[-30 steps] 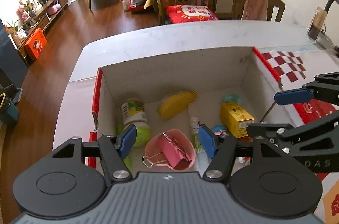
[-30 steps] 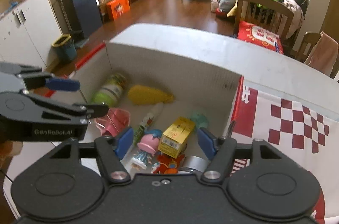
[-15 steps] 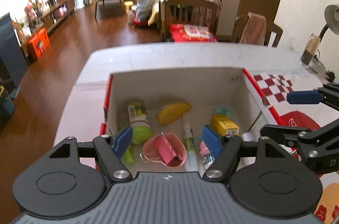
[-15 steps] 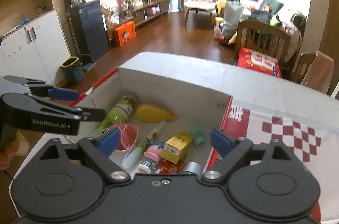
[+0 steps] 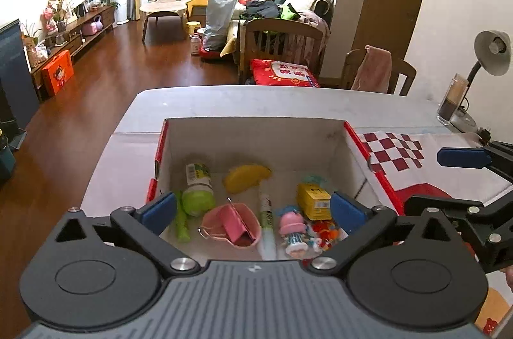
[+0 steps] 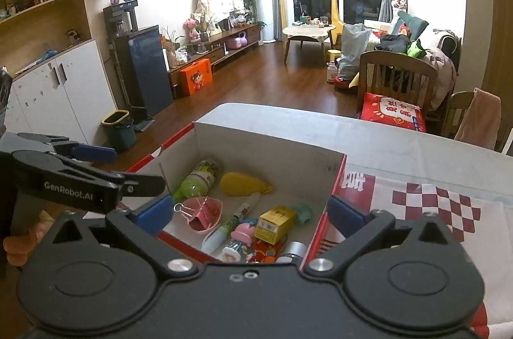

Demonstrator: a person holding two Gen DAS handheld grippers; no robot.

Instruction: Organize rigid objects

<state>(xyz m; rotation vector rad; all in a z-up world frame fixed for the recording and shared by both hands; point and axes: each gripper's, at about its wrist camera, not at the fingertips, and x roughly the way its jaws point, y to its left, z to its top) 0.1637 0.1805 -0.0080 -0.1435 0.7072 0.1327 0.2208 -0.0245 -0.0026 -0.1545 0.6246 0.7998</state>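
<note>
Below both tools, left and right, just spread wide and empty, the box holds the toys.

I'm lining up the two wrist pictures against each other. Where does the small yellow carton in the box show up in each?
Left wrist: the yellow carton lies right of centre, just inside the right blue fingertip.
Right wrist: the yellow carton lies lower centre, by the box's right wall.
Shared landmark: the pink-hatted doll lying beside it.
</note>
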